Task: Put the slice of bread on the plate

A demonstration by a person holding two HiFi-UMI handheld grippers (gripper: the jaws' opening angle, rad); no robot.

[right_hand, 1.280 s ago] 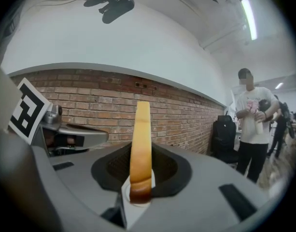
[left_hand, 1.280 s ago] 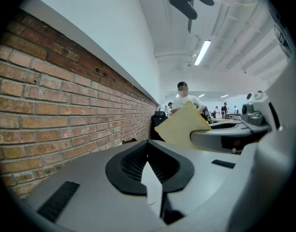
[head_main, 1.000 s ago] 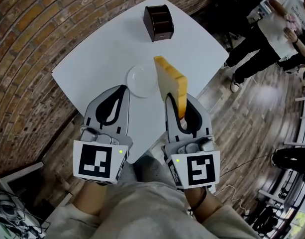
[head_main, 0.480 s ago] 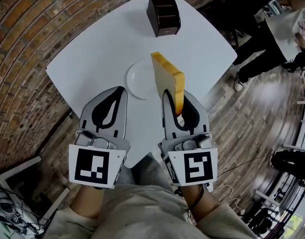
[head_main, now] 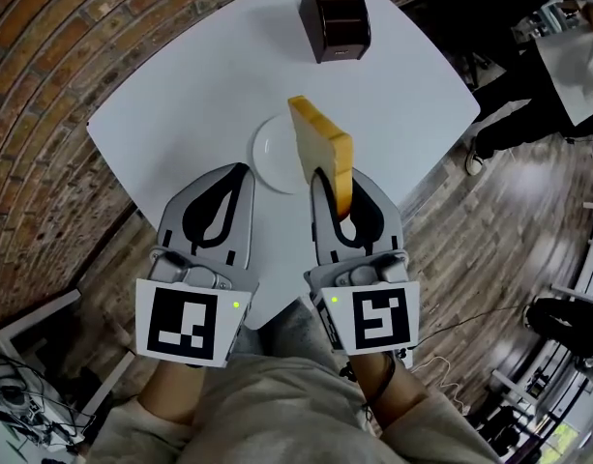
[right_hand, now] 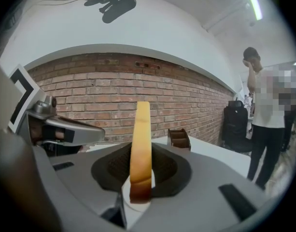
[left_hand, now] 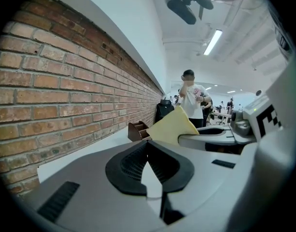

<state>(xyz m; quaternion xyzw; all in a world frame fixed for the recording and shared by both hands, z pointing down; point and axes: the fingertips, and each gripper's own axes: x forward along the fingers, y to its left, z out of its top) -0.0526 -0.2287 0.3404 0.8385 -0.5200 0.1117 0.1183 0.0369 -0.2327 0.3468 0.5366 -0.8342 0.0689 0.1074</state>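
A yellow slice of bread (head_main: 321,151) stands on edge between the jaws of my right gripper (head_main: 337,191), which is shut on its lower end. In the head view it hangs over the right rim of the round white plate (head_main: 270,153) on the white table (head_main: 180,95). The right gripper view shows the bread (right_hand: 140,149) edge-on, upright between the pads of the right gripper (right_hand: 140,180). My left gripper (head_main: 240,174) hovers just left of the plate, shut and holding nothing. From the left gripper (left_hand: 148,151) view the bread (left_hand: 173,126) shows to the right.
A dark brown slotted holder (head_main: 336,19) stands at the table's far end, also seen as the holder (left_hand: 138,129) by the brick wall. The table's right corner (head_main: 470,104) drops to wood floor, where people stand (head_main: 538,56). A black chair (right_hand: 234,124) is behind.
Both grippers have sunk lower and crept forward over the table. The bread, still gripped, now sits closer over the plate's right rim.
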